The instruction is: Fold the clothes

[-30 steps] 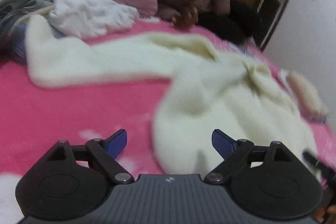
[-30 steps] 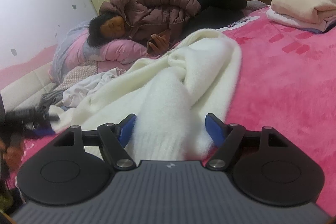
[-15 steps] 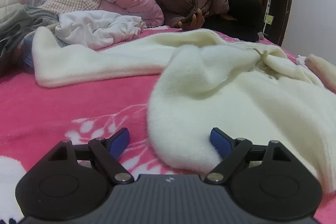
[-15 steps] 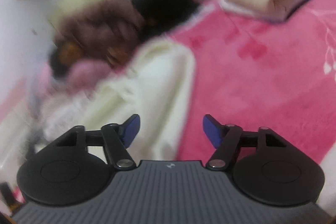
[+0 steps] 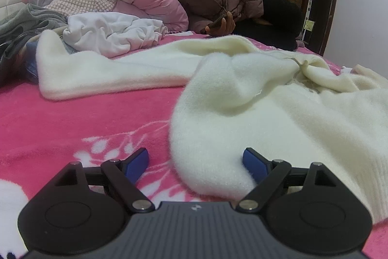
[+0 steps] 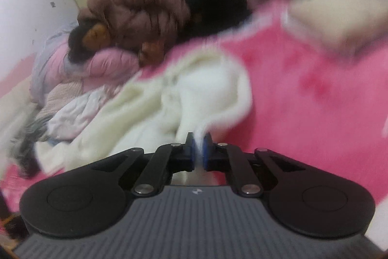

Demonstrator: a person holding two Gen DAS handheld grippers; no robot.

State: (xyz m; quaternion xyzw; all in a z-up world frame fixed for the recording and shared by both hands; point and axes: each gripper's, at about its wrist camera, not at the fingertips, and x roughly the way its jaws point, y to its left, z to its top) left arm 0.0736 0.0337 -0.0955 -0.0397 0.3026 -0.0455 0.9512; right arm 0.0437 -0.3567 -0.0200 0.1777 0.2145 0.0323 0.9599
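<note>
Garment: the cream sweater (image 5: 278, 113) sprawls on the pink bed (image 5: 72, 118), filling the centre and right of the left wrist view.
Right gripper (image 6: 198, 149): fingers have just been closing and now pinch a fold of sweater edge, bottom centre of a blurred frame.
Left gripper (image 5: 196, 162): fingers spread wide, holding nothing; the rounded hem lies between them, against the right-hand pad.
Long axis: one sleeve (image 5: 109, 72) runs out toward upper left.
Key relation: hem sits directly ahead of the left fingers, so closing there looks like the next grab.
Writing: none readable.
</note>
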